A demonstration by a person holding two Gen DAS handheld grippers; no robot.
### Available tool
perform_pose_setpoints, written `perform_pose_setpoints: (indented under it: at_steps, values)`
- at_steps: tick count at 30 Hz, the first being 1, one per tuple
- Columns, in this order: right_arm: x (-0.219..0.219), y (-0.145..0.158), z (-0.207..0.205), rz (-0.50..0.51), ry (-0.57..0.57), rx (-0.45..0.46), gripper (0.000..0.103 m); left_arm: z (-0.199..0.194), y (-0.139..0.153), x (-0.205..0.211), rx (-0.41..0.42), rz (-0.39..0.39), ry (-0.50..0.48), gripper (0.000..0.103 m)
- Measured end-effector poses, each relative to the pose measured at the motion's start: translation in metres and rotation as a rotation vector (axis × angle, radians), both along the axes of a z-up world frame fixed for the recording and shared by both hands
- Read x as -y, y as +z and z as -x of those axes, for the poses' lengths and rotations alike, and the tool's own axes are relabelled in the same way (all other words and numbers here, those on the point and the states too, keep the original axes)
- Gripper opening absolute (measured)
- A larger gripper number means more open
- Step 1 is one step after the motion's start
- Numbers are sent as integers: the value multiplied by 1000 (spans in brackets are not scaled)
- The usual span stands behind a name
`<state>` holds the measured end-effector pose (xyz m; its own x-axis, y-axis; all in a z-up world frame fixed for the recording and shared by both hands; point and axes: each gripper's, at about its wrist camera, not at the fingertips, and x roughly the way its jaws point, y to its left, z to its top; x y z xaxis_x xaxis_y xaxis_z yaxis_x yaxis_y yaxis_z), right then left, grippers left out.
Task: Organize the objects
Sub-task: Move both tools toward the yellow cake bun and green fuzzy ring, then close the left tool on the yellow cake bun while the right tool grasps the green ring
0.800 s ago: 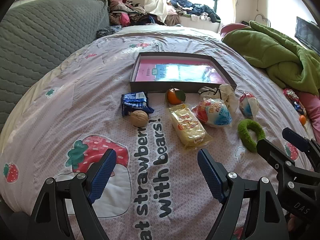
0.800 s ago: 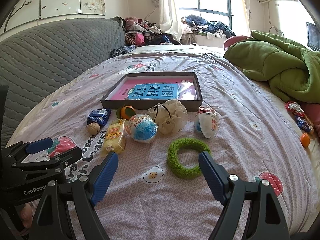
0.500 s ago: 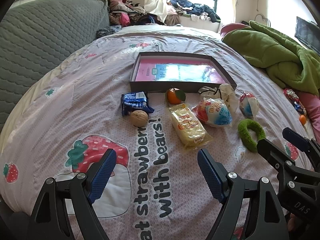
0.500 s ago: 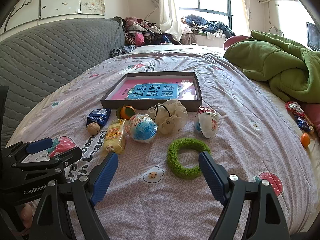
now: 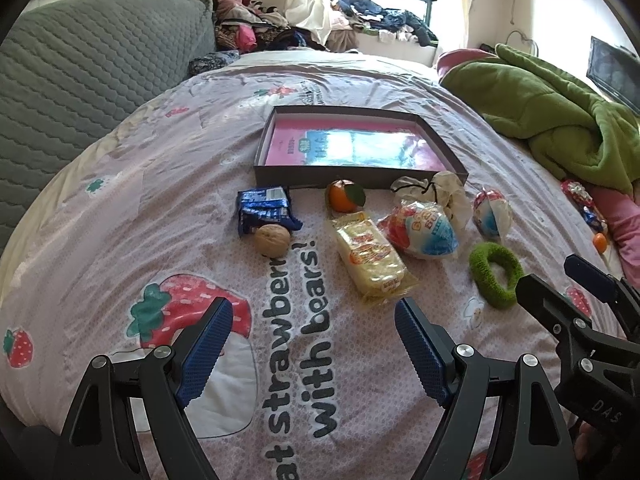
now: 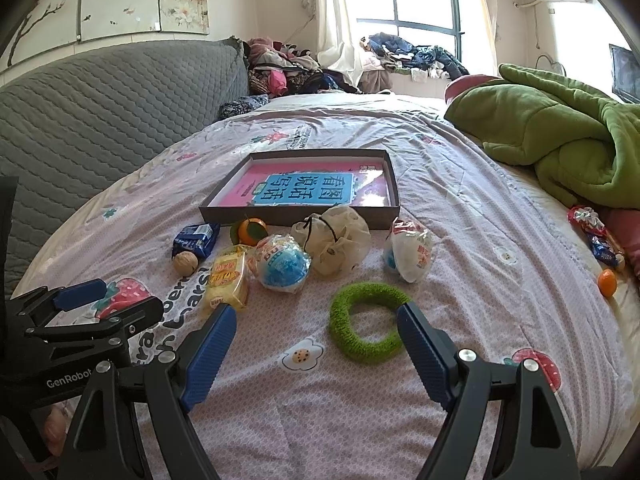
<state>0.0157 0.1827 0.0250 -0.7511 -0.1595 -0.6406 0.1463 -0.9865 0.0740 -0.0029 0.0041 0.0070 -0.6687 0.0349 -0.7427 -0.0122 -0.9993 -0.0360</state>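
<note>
A shallow dark box (image 5: pixel 276 172) (image 6: pixel 224 216) with a pink and blue book inside lies mid-bed. In front of it sit a blue snack pack (image 5: pixel 264 208) (image 6: pixel 196 240), a walnut (image 5: pixel 273 240) (image 6: pixel 185 262), an orange (image 5: pixel 345 196) (image 6: pixel 252 230), a yellow wrapped cake (image 5: pixel 370 258) (image 6: pixel 226 278), two round wrapped snacks (image 5: pixel 424 230) (image 5: pixel 492 212), a cream drawstring pouch (image 6: pixel 336 240) and a green knitted ring (image 5: pixel 496 274) (image 6: pixel 366 322). My left gripper (image 5: pixel 312 344) hovers open near the printed words. My right gripper (image 6: pixel 312 344) is open, its right finger beside the ring.
A green blanket (image 6: pixel 560 140) is heaped at the right. A few candies and a small orange (image 6: pixel 607 282) lie by the right edge. A grey quilted headboard (image 6: pixel 100 108) runs along the left. Clothes pile up by the window.
</note>
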Motion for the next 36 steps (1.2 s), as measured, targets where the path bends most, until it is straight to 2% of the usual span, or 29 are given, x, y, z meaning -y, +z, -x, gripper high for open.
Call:
perform_pose_setpoints:
  at_steps: [7, 13, 30, 36]
  values:
    - [-5, 6, 4, -9, -11, -13, 83, 14, 9, -11, -1, 8, -7, 84]
    - [-7, 6, 12, -22, -13, -8, 83, 30, 5, -19, 40, -5, -12, 84]
    - [-14, -34, 44, -53, -7, 146, 83, 68, -31, -32, 138, 20, 2, 84]
    - [-13, -43, 52, -47, 3, 173, 83, 76, -38, -37, 153, 7, -9, 84]
